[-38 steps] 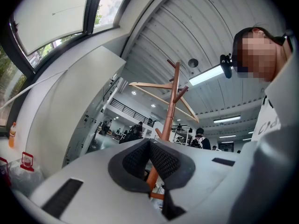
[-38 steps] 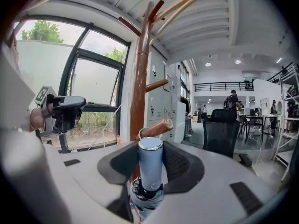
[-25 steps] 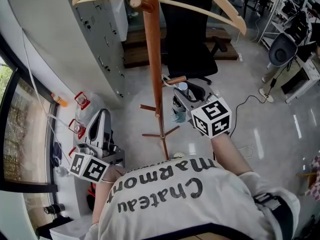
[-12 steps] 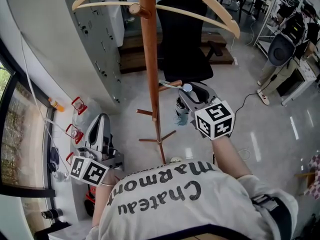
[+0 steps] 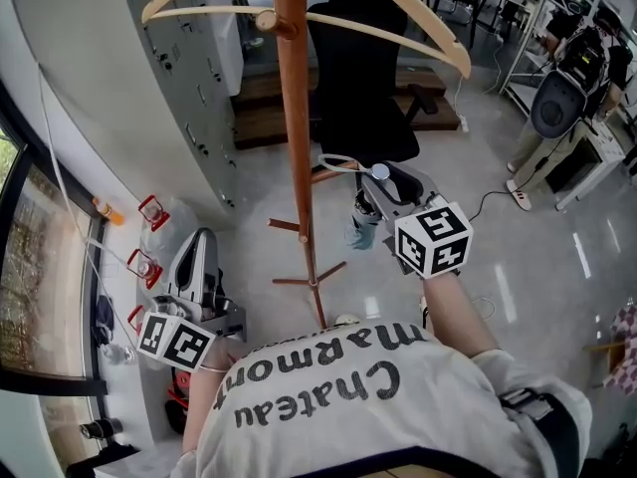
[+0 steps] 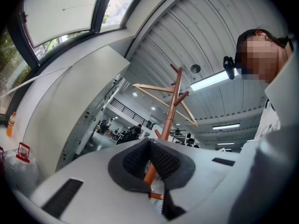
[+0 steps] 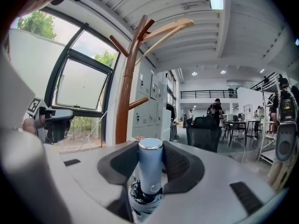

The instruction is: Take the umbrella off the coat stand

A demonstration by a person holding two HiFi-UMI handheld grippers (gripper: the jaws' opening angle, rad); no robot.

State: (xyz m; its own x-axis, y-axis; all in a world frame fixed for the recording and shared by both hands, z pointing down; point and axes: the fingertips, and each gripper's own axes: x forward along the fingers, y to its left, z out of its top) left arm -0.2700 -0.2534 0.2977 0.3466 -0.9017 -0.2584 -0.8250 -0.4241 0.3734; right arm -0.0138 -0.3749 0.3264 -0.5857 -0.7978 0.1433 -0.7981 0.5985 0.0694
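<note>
The wooden coat stand (image 5: 295,118) rises in front of me, with pale wooden hangers (image 5: 408,40) on its top pegs. My right gripper (image 5: 380,193) is shut on the pale blue handle of a folded umbrella (image 5: 361,229), just right of the pole. The umbrella's white wrist loop (image 5: 336,159) reaches toward a short peg (image 5: 328,176); whether it hangs on it I cannot tell. In the right gripper view the handle (image 7: 150,171) stands upright between the pads of the gripper (image 7: 150,160), with the stand (image 7: 126,92) to its left. My left gripper (image 5: 202,252) hangs low at the left, shut and empty (image 6: 149,143).
A black office chair (image 5: 358,68) stands behind the stand. Grey lockers (image 5: 189,78) line the left wall by a window sill with small red-handled items (image 5: 149,212). A cable (image 5: 488,202) lies on the shiny floor, and people work at desks at the far right (image 5: 557,118).
My right gripper has carried the umbrella a little to the right and up, away from the pole. The left gripper has stayed where it was.
</note>
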